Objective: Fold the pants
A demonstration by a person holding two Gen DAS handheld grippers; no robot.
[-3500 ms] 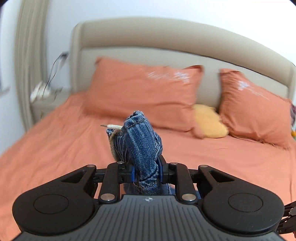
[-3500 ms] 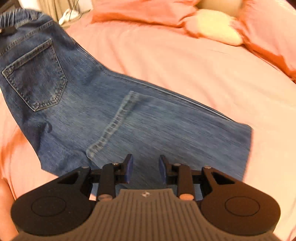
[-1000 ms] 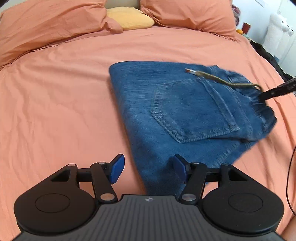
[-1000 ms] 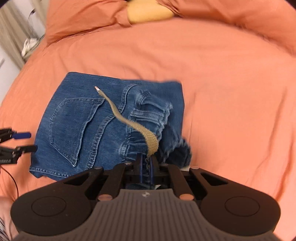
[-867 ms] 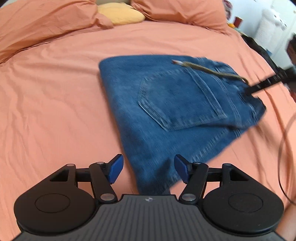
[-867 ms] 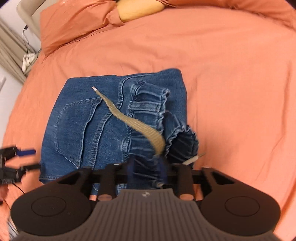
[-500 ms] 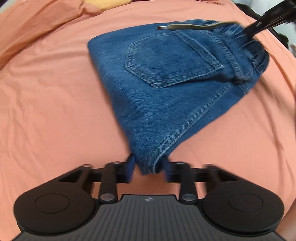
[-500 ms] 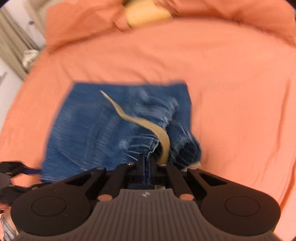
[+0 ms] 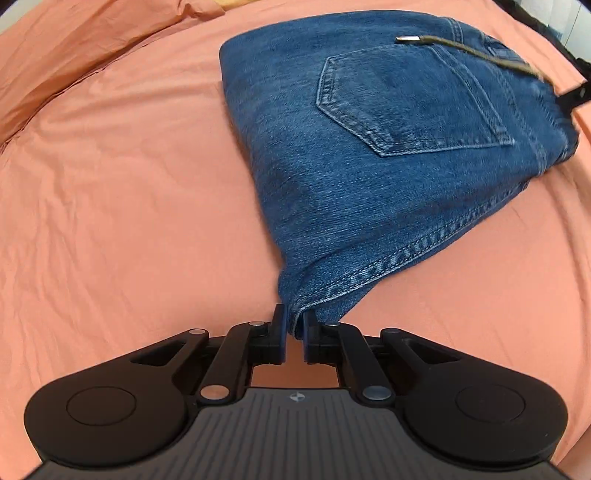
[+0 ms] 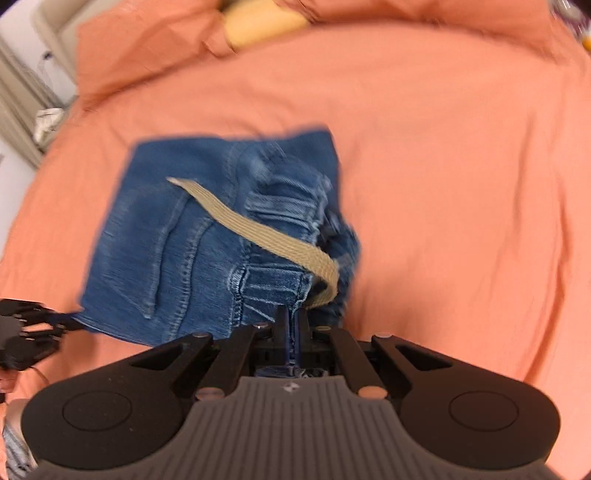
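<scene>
The blue jeans [image 9: 388,147] lie folded on the orange bed sheet [image 9: 110,221], back pocket up, with a tan drawstring [image 9: 480,55] across the top. My left gripper [image 9: 294,325] is shut on the near corner of the jeans, at the hem seam. In the right wrist view the jeans [image 10: 192,236] show with the tan drawstring [image 10: 266,229] looping over the gathered waistband. My right gripper [image 10: 293,321] is shut on the waistband edge. The left gripper [image 10: 33,332] shows at the left edge of that view.
Orange pillows [image 10: 147,48] and a yellow pillow [image 10: 258,22] lie at the head of the bed. A nightstand with white cables [image 10: 48,118] stands at the far left. The sheet [image 10: 461,184] spreads wide to the right of the jeans.
My left gripper moved in and closed on the near corner of the jeans. My right gripper let go briefly and is shut on the waistband again.
</scene>
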